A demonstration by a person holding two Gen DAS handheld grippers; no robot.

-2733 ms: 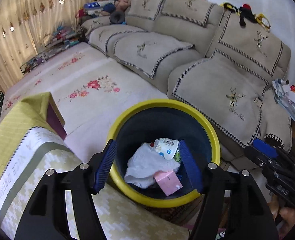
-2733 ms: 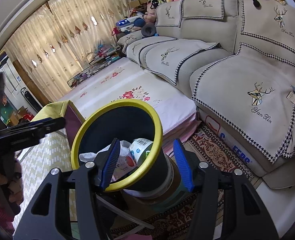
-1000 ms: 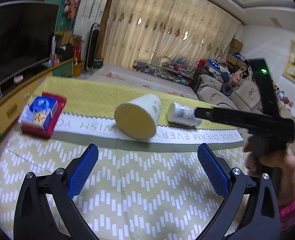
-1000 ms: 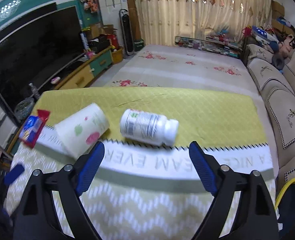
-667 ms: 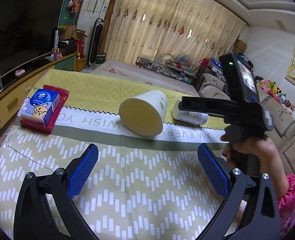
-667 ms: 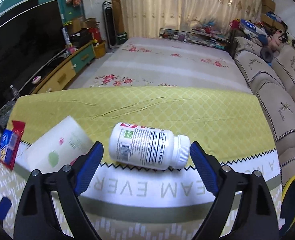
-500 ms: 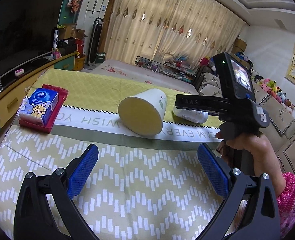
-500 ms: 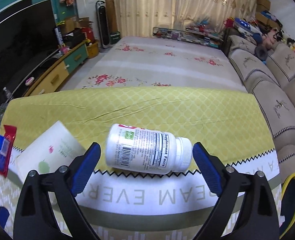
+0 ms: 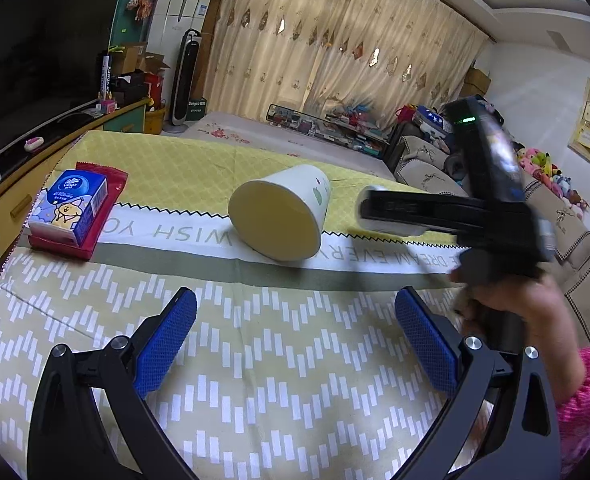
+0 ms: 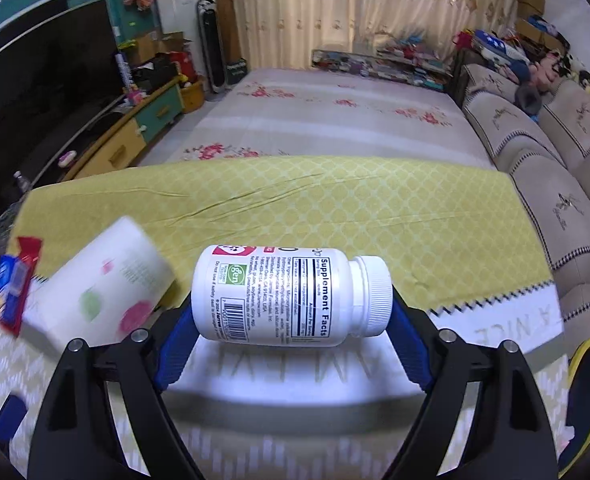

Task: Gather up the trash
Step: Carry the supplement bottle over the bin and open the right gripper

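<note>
On the yellow-clothed worktop (image 9: 199,168) | your right tool (image 10: 291,332) brackets the lying supplement bottle (image 10: 287,296) end to end, grip seemingly closing, contact unclear | left tool (image 9: 295,340) hangs wide, empty | paper cup (image 9: 279,216) on its side, uncollected | yellow-rimmed bin (image 10: 589,396) waits at the worktop's right edge | two pieces left, by appearance.

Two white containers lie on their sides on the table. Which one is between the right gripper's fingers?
The supplement bottle, which lies across the right gripper. The paper cup lies outside, beyond its left finger.
</note>
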